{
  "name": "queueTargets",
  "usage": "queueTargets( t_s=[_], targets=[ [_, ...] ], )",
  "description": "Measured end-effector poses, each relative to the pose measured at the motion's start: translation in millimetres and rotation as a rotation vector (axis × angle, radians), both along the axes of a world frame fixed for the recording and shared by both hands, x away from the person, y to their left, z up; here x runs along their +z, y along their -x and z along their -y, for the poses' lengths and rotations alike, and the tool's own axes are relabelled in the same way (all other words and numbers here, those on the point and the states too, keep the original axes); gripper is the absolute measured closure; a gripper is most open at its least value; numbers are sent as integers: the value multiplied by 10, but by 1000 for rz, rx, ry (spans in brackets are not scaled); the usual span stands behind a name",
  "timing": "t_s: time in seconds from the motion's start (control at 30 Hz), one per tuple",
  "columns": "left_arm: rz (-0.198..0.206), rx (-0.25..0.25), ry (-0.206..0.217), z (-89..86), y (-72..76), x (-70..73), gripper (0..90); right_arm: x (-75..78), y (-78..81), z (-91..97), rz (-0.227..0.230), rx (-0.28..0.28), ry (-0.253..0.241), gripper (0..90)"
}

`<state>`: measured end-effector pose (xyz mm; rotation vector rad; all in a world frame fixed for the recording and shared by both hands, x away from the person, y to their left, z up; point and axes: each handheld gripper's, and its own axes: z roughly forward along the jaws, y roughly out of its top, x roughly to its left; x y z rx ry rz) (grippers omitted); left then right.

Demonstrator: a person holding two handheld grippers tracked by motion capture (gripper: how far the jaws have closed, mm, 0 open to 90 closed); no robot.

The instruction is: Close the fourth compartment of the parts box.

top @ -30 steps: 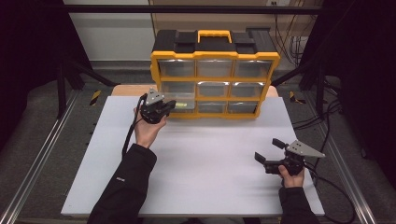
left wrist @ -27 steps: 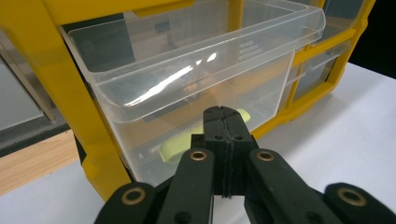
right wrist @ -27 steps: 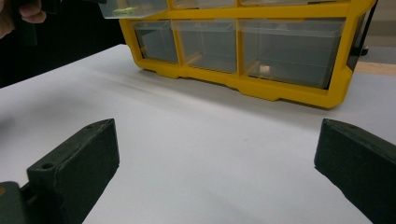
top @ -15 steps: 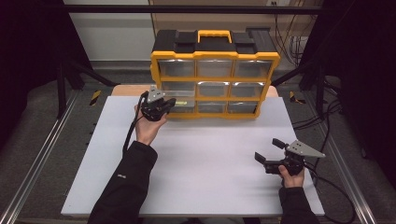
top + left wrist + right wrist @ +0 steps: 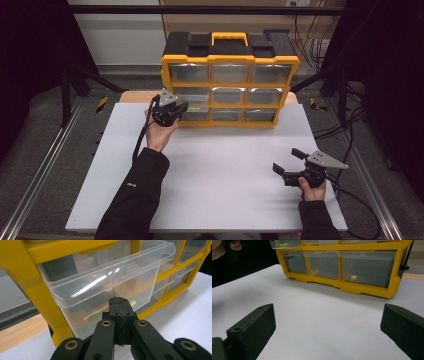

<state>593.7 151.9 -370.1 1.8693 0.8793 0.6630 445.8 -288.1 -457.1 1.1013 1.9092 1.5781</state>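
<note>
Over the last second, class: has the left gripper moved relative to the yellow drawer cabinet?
No. In the high view the left gripper sits at the cabinet's lower-left drawer, same place as before, jaws shut.

Glossy clear plastic drawer [image 5: 105, 287] in a smooth yellow plastic organizer [image 5: 230, 84].

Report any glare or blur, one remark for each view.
High view: evenly lit table, dark surroundings. Left gripper view: white glare streaks on the clear drawer; left gripper jaws sharp. Right gripper view: right gripper jaws soft, organizer clearer.
</note>
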Motion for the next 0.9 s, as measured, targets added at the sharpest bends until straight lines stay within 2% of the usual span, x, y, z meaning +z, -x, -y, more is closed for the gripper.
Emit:
queueTargets(
  t_s=[0.9],
  targets=[
    [2, 22, -26, 34, -139, 27, 898, 1, 0, 1, 0, 2, -3, 5]
  ],
)
